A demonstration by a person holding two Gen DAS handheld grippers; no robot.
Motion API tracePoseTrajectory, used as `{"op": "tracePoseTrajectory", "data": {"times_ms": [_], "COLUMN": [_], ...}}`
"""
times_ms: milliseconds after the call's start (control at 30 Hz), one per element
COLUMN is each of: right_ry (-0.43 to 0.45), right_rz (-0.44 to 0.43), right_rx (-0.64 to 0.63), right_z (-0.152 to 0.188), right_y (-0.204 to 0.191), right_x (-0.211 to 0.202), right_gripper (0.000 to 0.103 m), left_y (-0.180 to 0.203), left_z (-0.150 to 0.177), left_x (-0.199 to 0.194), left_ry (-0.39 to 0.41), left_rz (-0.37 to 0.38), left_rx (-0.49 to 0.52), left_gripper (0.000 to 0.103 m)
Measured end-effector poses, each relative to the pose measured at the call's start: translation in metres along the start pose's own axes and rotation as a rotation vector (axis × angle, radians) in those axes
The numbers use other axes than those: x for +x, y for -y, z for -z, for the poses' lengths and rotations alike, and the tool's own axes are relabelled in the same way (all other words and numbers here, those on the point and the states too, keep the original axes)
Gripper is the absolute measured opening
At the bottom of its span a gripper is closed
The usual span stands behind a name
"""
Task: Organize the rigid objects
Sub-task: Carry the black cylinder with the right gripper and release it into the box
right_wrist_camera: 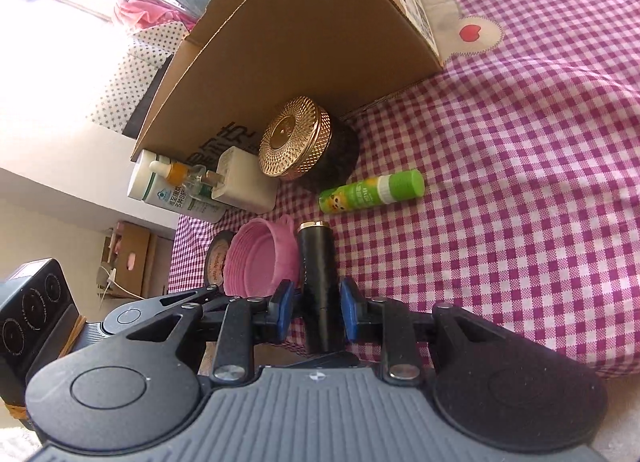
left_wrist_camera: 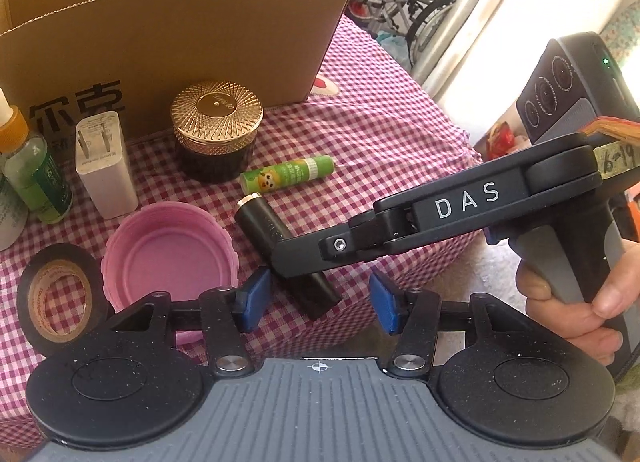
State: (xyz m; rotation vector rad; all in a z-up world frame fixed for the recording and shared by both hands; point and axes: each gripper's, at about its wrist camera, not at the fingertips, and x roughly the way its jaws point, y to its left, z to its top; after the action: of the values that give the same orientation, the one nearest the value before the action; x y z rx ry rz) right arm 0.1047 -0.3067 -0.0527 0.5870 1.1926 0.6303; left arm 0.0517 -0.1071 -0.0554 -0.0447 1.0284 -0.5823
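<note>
The black tube (right_wrist_camera: 320,290) with a gold band at its far end lies flat on the pink checked cloth (right_wrist_camera: 520,190), its long axis running straight away from the right gripper (right_wrist_camera: 314,304), gold end pointing toward the cardboard box (right_wrist_camera: 304,42). The right gripper's blue pads (right_wrist_camera: 350,308) stand on either side of the tube's near half, very close to its sides; whether they press on it cannot be told.

In the left wrist view the same tube lies slantwise, gold end up and to the left, with the right gripper's black finger crossing over its middle. The left gripper (left_wrist_camera: 316,298) hangs partly open just before the tube's near end, nothing between its blue pads (left_wrist_camera: 384,304). A hand (left_wrist_camera: 576,302) grips the right tool's handle at the right edge.

Just left of the tube sits a pink lid (left_wrist_camera: 172,250), hollow side up, and beside that a roll of black tape (left_wrist_camera: 56,298). Beyond the tube a green glue stick (left_wrist_camera: 288,172) lies on its side, crosswise to the tube. Farther back stand a gold-lidded jar (left_wrist_camera: 216,130), a white charger (left_wrist_camera: 106,164) and a clear bottle (left_wrist_camera: 30,166), all close to the box wall.
</note>
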Motion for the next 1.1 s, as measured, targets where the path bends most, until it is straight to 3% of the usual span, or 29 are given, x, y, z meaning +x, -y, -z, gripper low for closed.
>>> {"op": "tracePoseTrajectory", "data": {"times_ms": [67,633,867,1100], "right_ry": [-0.009,0.073,0.155,0.221], "right_rz": [-0.019,-0.045,-0.05,-0.097], "right_rx": [0.007,0.065,-0.004,-0.121], "right_z": [0.0,0.015,0.009,-0.029], "right_y": [-0.001,-0.006,-0.048,-0.105], "right_x": [0.004,-0.008,-0.035,-0.053], "right_gripper": [0.028,0.026,0.026,0.026], "left_y": [0.0,0.012,0.022,0.021], "left_z": [0.0,0.004,-0.008,-0.042], "left_x": [-0.001,-0.023,-0.061,-0.108], "left_ry": [0.012,0.083,0.169,0.271], "left_rz": [-0.017,-0.019,-0.029,-0.088], "left_rx": [0.0,0.045,0.082,0.118], "left_gripper": [0.06,0.06,0.06,0.06]}}
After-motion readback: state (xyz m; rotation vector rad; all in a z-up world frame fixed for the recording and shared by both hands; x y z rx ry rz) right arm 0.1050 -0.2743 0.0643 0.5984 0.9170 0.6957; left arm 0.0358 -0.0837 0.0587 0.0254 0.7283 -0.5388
